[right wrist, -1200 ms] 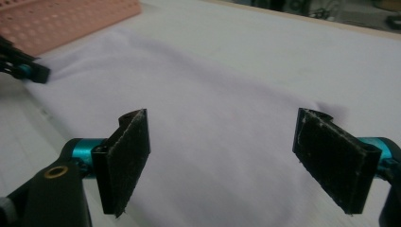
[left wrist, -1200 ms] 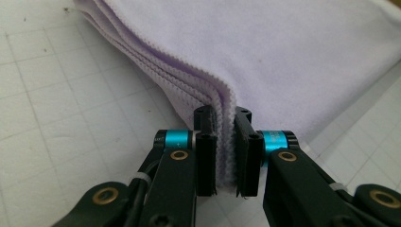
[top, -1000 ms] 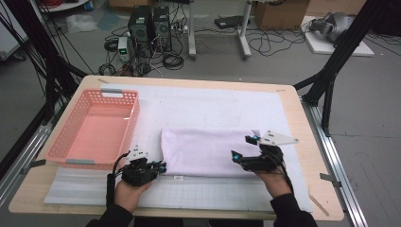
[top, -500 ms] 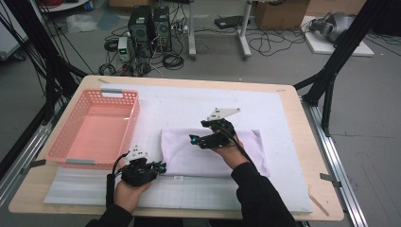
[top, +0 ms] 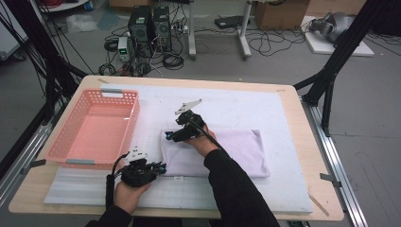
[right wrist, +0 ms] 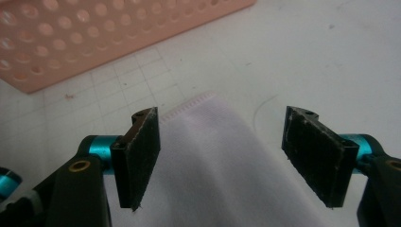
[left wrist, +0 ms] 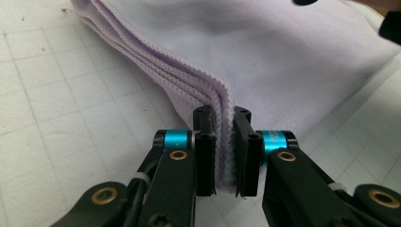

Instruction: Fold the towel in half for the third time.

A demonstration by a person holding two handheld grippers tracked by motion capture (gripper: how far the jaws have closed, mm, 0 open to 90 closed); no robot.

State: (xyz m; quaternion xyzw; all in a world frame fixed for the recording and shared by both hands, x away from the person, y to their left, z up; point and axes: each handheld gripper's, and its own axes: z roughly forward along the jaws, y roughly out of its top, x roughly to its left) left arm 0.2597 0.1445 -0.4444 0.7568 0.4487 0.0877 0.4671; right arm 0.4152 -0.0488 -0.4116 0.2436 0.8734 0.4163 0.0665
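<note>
Beside the pink basket (top: 94, 127), a folded lilac towel (top: 227, 156) lies flat on the white mat (top: 265, 109) that covers the bench (top: 302, 101). The left claw (left wrist: 222, 137) is clamped on the towel's near corner on the basket side, its jaws pressed tight on the stacked hems. The right claw (right wrist: 222, 151) hangs over the far corner on that same side, its jaws spread well apart astride the cloth and touching nothing; they have just been closing a little, with the towel's corner between them but not pinched. The step in hand looks like taking hold of the basket-side short edge at both corners, for another fold or a lift towards the basket. Next, the right claw likely needs to sink until the corner sits between its pads and then squeeze, catching every layer.
</note>
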